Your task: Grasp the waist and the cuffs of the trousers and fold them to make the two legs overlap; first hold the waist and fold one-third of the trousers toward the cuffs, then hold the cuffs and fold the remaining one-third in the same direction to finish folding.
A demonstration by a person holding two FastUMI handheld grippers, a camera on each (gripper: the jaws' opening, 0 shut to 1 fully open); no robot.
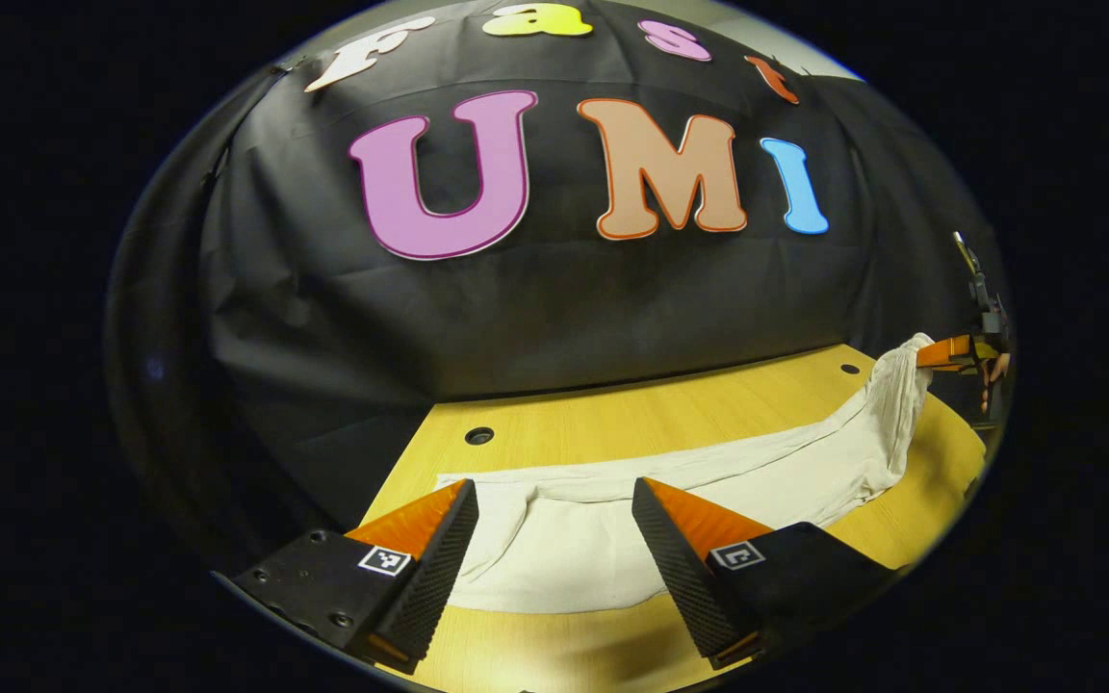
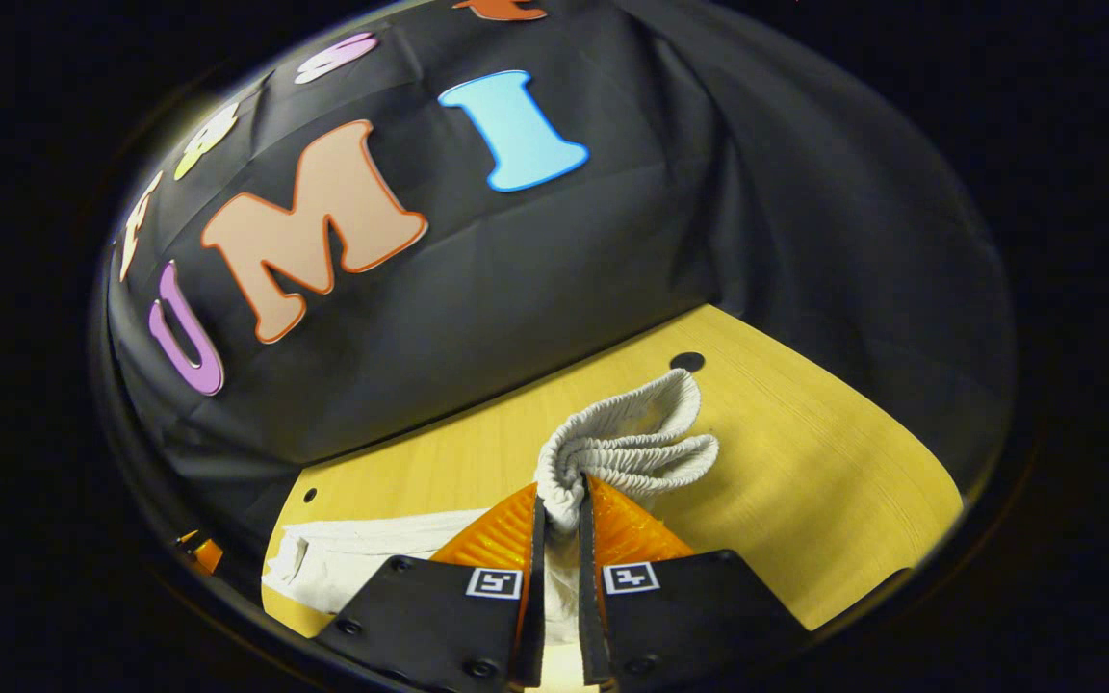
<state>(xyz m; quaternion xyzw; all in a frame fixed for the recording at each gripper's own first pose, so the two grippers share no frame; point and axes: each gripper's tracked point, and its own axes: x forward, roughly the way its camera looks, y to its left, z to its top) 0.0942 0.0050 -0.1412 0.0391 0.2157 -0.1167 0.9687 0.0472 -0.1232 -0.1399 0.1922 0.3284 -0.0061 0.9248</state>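
Cream trousers [image 1: 564,549] lie stretched across the wooden table [image 1: 670,414]. In the left gripper view their wide end lies flat between and under my left gripper [image 1: 553,491], which stands open just above the cloth. Their far narrow end is lifted off the table by the right gripper [image 1: 944,351], held by a hand [image 1: 995,371]. In the right gripper view my right gripper [image 2: 559,500] is shut on the bunched ribbed cuffs [image 2: 627,443], which fan out past the fingertips. The rest of the trousers [image 2: 372,558] trails left toward the left gripper [image 2: 198,553].
The booth's black cloth wall [image 1: 554,308] hangs close behind the table's far edge. Small round holes [image 1: 478,435] [image 2: 686,362] sit in the tabletop near that edge. Bare wood [image 2: 805,462] lies to the right of the cuffs.
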